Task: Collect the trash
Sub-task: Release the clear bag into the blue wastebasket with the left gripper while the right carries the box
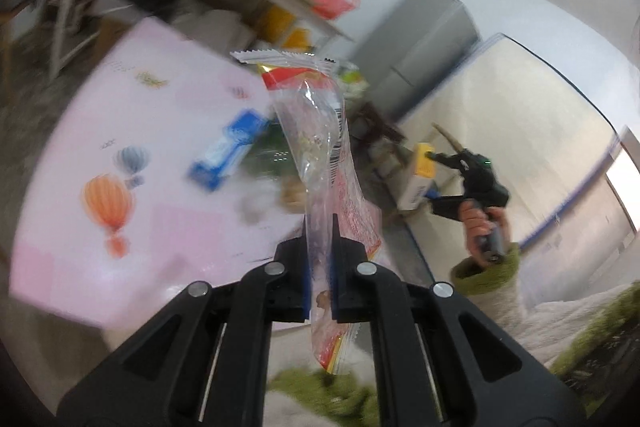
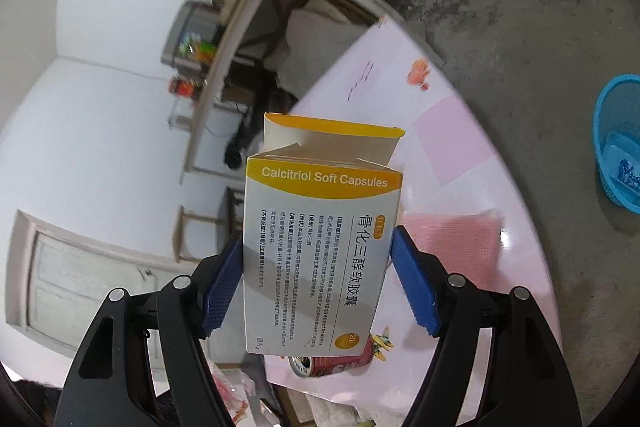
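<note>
two bits of trash are in my claws. my left claw (image 1: 320,227) is pinched together on a clear wrapper (image 1: 320,155) with a red and yellow printed end; it stands up from between the fingers, above the pink table (image 1: 80,219), and its lower end hangs out behind the pads. my right claw (image 2: 318,247) is clamped on a white and yellow box (image 2: 316,247) marked calcitriol soft capsules, the blue pads (image 2: 222,287) pressing its two sides, top flap open. from the left camera that same box (image 1: 418,183) shows well off to the right, held in the right claw (image 1: 434,183) by my hand (image 1: 480,227) in a green sleeve (image 1: 488,271). on the table lie a blue box (image 1: 228,151), blurred, and a red can (image 2: 332,363) on its side just below the capsule box. a blue basket (image 2: 616,147) sits on the concrete floor (image 2: 520,27), well apart from the table, with something blue inside.
</note>
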A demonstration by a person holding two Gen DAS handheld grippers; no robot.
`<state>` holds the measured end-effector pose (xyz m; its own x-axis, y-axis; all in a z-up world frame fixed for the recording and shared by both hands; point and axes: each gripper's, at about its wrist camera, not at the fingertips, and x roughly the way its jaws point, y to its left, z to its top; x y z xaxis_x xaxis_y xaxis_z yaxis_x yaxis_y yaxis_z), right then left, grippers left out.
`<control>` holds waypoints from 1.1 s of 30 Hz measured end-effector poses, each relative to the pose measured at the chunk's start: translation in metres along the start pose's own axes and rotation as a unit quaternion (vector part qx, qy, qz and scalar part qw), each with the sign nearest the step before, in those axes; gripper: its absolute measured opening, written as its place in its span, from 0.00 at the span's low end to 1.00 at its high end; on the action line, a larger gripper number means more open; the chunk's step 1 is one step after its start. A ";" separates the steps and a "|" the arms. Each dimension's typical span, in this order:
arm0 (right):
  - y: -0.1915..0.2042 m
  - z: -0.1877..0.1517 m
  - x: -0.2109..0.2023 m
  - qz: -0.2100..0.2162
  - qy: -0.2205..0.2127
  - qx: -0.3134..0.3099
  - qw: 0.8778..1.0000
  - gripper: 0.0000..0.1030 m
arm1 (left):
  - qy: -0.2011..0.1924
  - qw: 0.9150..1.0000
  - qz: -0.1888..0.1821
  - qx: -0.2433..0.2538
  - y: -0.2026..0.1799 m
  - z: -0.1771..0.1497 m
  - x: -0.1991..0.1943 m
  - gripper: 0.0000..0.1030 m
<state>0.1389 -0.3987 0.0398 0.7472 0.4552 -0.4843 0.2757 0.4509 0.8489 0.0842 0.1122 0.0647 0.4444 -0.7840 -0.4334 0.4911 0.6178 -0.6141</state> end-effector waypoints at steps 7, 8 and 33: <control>-0.065 0.002 -0.110 -0.002 -0.101 0.043 0.994 0.69 | 0.078 0.989 -0.066 0.105 -0.100 0.035 0.102 0.05; -0.073 0.001 -0.121 -0.005 -0.114 0.048 0.992 0.69 | 0.095 0.986 -0.069 0.118 -0.116 0.038 0.124 0.05; -0.336 -0.011 -0.185 -0.063 -0.167 0.248 0.952 0.69 | 0.419 0.869 0.057 0.259 -0.283 -0.089 0.641 0.10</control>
<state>-0.0985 -0.6262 -0.1577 0.8173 0.1148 -0.5647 0.5654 0.0295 0.8243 0.1630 -0.5702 -0.0981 -0.0823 -0.3503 -0.9330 0.8467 0.4692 -0.2508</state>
